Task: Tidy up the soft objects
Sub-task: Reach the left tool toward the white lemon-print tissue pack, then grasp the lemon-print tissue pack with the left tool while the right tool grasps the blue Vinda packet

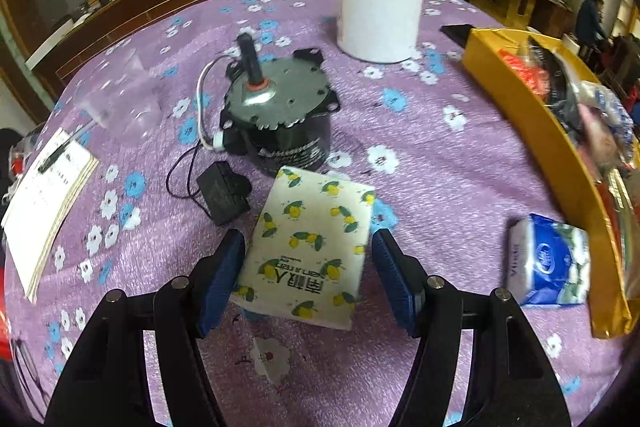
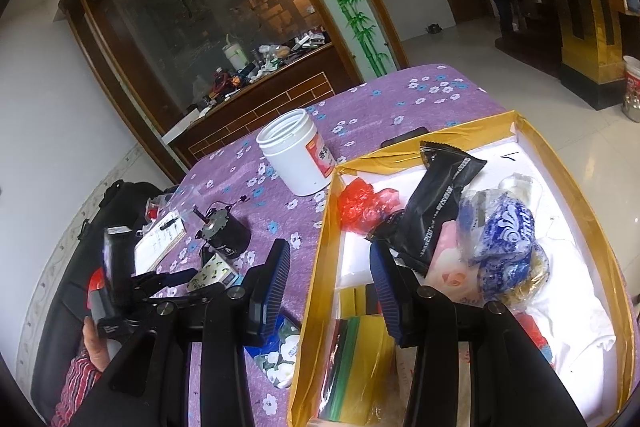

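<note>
A lemon-print tissue pack (image 1: 308, 247) lies flat on the purple flowered tablecloth (image 1: 420, 155). My left gripper (image 1: 308, 279) is open and straddles the pack's near end, its blue pads (image 1: 222, 279) close beside both edges without squeezing. A blue tissue pack (image 1: 548, 267) lies to the right against the gold box (image 1: 532, 131). My right gripper (image 2: 330, 279) hovers open over the gold box's (image 2: 576, 187) left wall, holding nothing. Inside are a black packet (image 2: 444, 203), a red plastic bag (image 2: 360, 203) and a blue-white bag (image 2: 504, 231). The lemon pack (image 2: 212, 269) shows small at the left.
Just behind the lemon pack stand a black motor (image 1: 276, 107) with a wire and a black adapter (image 1: 224, 195). An open white jar (image 1: 380, 7) stands at the back. A notebook with a pen (image 1: 44, 203) and a clear cup (image 1: 120, 95) lie at the left.
</note>
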Tool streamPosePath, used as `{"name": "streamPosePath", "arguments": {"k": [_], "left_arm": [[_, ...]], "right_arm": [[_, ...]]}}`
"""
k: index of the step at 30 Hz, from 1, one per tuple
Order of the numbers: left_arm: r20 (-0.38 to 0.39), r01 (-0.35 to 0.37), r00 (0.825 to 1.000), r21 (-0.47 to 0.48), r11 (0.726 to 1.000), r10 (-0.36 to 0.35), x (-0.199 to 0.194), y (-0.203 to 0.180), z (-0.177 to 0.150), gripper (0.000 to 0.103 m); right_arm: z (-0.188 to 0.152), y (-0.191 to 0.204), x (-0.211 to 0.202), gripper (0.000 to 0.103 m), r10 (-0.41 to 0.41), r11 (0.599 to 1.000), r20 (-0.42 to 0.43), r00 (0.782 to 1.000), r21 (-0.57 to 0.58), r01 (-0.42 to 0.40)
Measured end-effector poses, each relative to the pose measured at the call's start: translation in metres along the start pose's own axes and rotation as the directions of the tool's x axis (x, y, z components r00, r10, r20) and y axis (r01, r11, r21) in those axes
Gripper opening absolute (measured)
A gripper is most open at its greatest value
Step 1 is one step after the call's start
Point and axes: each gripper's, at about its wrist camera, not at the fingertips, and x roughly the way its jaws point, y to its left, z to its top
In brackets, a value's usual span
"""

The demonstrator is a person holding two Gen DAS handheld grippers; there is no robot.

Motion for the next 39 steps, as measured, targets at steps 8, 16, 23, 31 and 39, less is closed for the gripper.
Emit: {"name": "streamPosePath", "arguments": {"k": [8, 16, 23, 31, 39], "left_arm": [[-0.041, -0.035, 0.999, -0.094, 0.995, 0.031, -0.017, 0.009, -0.016, 0.052], [-0.028, 0.009, 0.999, -0.173, 0.985, -0.014, -0.031, 0.013, -0.053, 0.052], [0.003, 0.025, 1.0, -0.123, 0.992, -0.025, -0.027, 0.012, -0.054, 0.052], [0.001, 0.037, 0.999, -0.119, 0.992, -0.037, -0.026, 0.011, -0.053, 0.052], [0.006, 0.041, 0.999, -0.109, 0.993, -0.041, -0.026, 0.009, -0.054, 0.052]], "right_arm": [[-0.016, 0.034, 0.026, 0.049, 0.143, 0.975, -0.186, 0.972, -0.141, -0.17], [-0.049, 0.078, 0.047, 0.049, 0.112, 0.923, -0.313, 0.943, -0.319, -0.216], [-0.066, 0.101, 0.063, 0.051, -0.025, 0.861, -0.379, 0.925, -0.478, -0.173], [-0.09, 0.136, 0.083, 0.051, -0.337, 0.598, -0.37, 0.866, -0.794, -0.107], [-0.076, 0.119, 0.114, 0.057, -0.386, 0.585, -0.411, 0.826, -0.801, -0.125]]}}
